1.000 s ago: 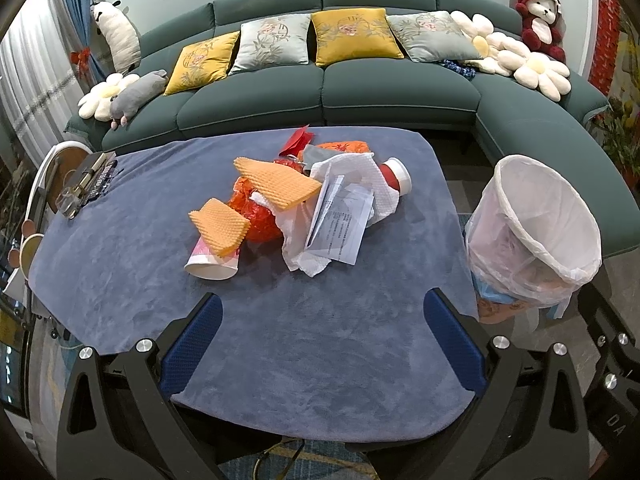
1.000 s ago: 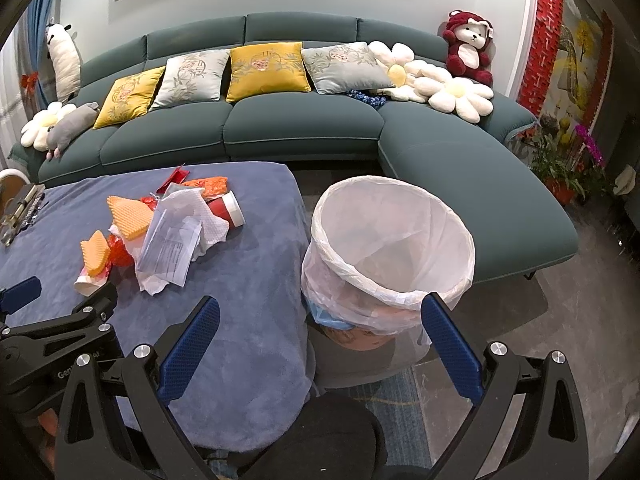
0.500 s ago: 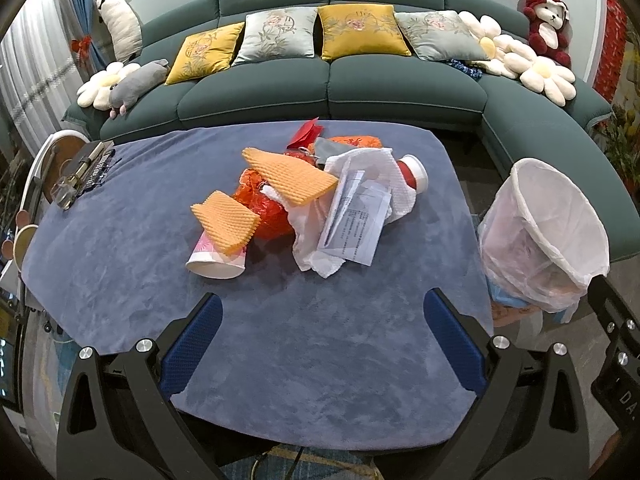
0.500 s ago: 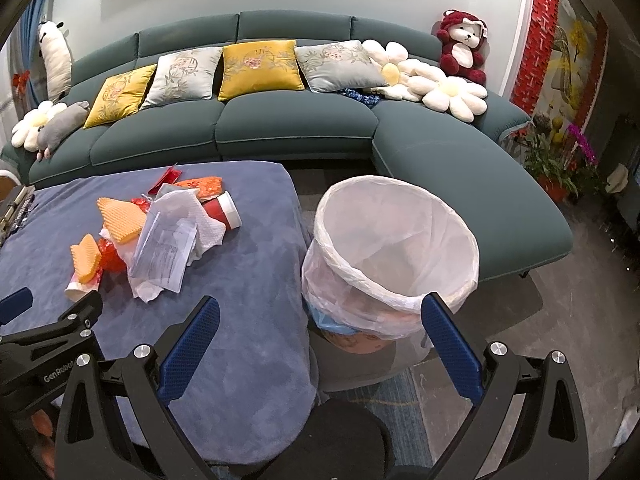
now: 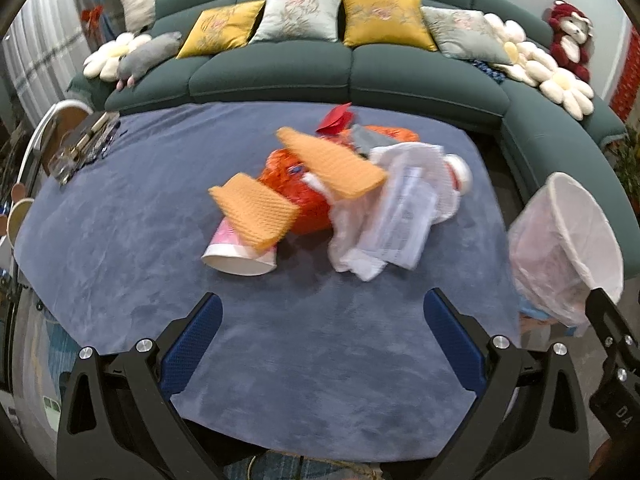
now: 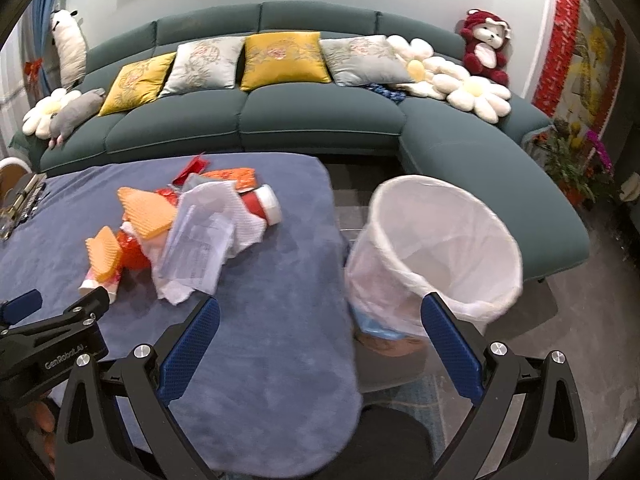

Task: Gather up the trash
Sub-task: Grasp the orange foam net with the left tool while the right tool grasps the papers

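A pile of trash lies mid-table: two orange foam nets (image 5: 332,162) (image 5: 254,210), an orange plastic bag (image 5: 304,196), a tipped pink paper cup (image 5: 238,254), white papers (image 5: 400,208) and a red-and-white cup (image 5: 460,170). The pile also shows in the right wrist view (image 6: 192,236). My left gripper (image 5: 320,338) is open and empty, above the table short of the pile. My right gripper (image 6: 320,338) is open and empty, over the table's right edge. A bin with a white liner (image 6: 448,248) stands on the floor right of the table.
The table has a blue-grey cloth (image 5: 120,220). A remote and small items (image 5: 82,144) lie at its far left corner. A green sofa (image 6: 312,120) with cushions and plush toys curves behind and to the right. Potted flowers (image 6: 576,160) stand far right.
Both grippers have moved forward and closer to the pile and the bin; the pile looks larger in both views. Nothing was taken hold of.
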`<state>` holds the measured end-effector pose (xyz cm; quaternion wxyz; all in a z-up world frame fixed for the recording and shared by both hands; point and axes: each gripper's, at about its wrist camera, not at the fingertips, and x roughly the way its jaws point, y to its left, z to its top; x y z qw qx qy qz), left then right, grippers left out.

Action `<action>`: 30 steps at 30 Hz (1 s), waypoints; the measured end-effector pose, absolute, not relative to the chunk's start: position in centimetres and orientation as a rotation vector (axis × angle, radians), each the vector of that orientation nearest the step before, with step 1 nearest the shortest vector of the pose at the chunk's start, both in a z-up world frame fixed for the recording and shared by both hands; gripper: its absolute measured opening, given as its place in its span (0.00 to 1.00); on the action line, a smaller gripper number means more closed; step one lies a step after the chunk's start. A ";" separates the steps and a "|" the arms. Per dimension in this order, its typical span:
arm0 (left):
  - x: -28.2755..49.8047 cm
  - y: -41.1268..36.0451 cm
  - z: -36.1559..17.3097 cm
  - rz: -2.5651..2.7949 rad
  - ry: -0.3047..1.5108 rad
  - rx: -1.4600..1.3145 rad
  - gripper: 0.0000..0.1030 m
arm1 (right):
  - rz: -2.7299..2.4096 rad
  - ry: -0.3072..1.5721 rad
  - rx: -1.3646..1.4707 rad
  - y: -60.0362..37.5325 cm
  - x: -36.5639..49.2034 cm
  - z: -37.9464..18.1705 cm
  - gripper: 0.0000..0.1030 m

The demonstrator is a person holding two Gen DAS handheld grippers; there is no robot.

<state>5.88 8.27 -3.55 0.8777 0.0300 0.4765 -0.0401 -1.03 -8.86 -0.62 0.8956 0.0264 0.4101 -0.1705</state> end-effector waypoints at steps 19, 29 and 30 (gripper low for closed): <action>17.2 16.4 -9.9 -0.006 1.058 0.001 0.93 | -0.162 0.918 0.058 0.1 11.9 -7.4 0.90; 20.4 16.2 -12.7 -0.062 1.128 -0.044 0.66 | -0.118 0.986 0.075 1.2 15.0 -11.1 0.67; 20.5 16.1 -12.9 -0.066 1.131 -0.045 0.60 | -0.111 0.993 0.075 1.3 15.1 -11.3 0.61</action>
